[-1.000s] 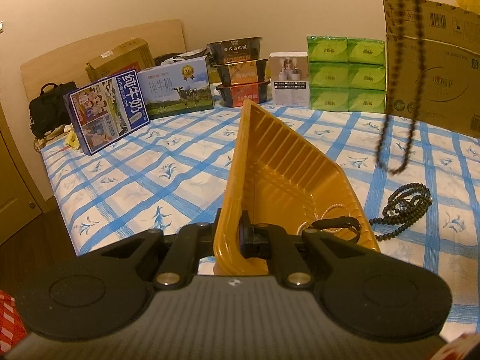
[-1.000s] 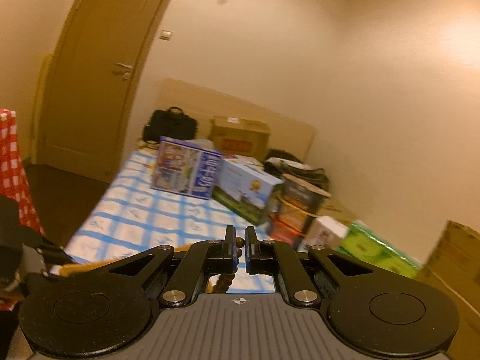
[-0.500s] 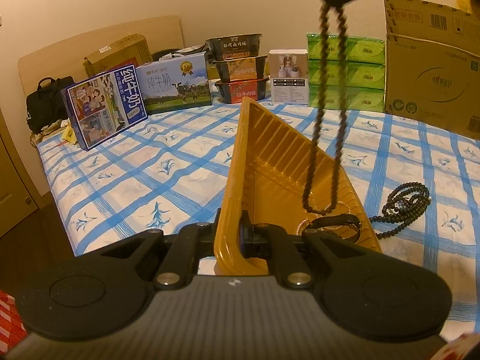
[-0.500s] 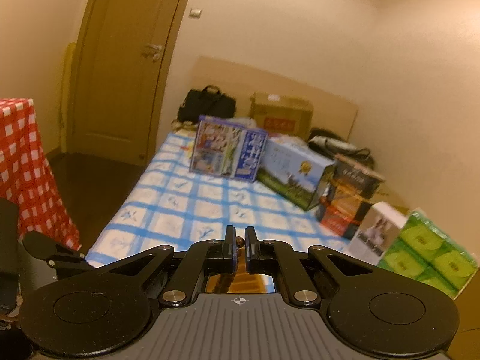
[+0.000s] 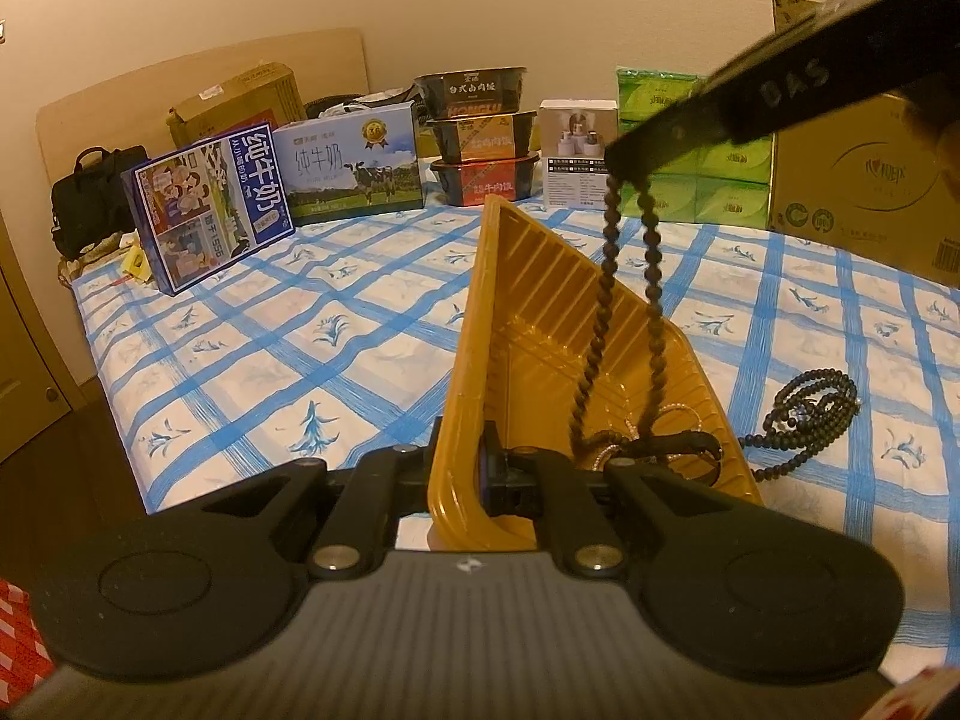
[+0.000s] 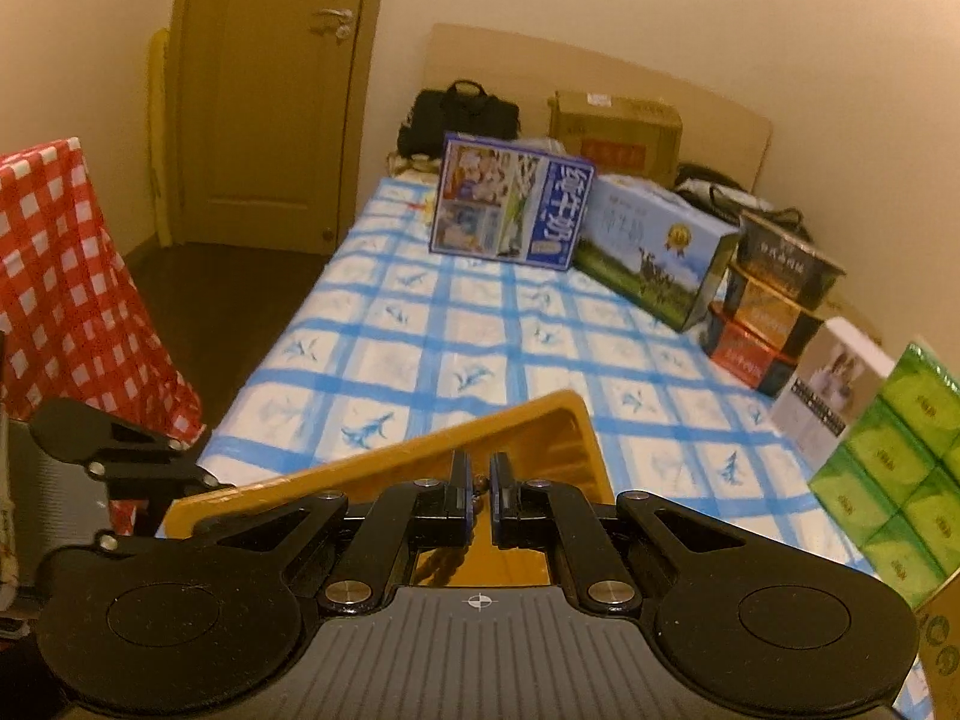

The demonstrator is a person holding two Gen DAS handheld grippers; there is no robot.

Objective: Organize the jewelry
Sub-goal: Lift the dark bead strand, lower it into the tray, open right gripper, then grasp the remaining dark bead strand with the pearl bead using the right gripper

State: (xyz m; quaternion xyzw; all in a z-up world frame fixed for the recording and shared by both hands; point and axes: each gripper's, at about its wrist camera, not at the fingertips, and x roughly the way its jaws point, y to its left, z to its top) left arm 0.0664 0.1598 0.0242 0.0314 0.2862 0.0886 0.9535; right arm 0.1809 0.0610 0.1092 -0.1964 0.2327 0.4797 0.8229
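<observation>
Starting at the left of the left wrist view, a black bag [image 5: 96, 198] sat at the bed's far corner, next to a blue milk carton box [image 5: 210, 210] and a second milk box printed with cows [image 5: 354, 165], both standing on the blue-and-white checked bedspread [image 5: 270, 360]. Near the centre, the left gripper [image 5: 465, 471] was clamped on the near rim of the golden plastic tray [image 5: 540, 330], holding it tipped up on one long side so its ribbed floor faced right. Behind the tray stood three stacked food bowls [image 5: 480, 138] and a small white box [image 5: 576, 153]. Just right of centre, the right gripper [image 5: 624, 165] reached in from the upper right, its jaws pinched on a dark beaded necklace [image 5: 606, 282] that hung in a long doubled strand down into the tray, its lower end touching the tray floor beside a pale bead bracelet [image 5: 636, 432] and a black band [image 5: 690, 444] lying there. Further right, another dark bead strand [image 5: 810, 414] lay coiled on the bedspread just beside the tray, with green tissue packs [image 5: 732, 162] and a cardboard carton [image 5: 870, 180] behind. In the right wrist view, a red checked cloth [image 6: 60, 276] hung at the left, and a bead showed between the nearly closed fingers [image 6: 459, 498] above the tray [image 6: 540, 426].
</observation>
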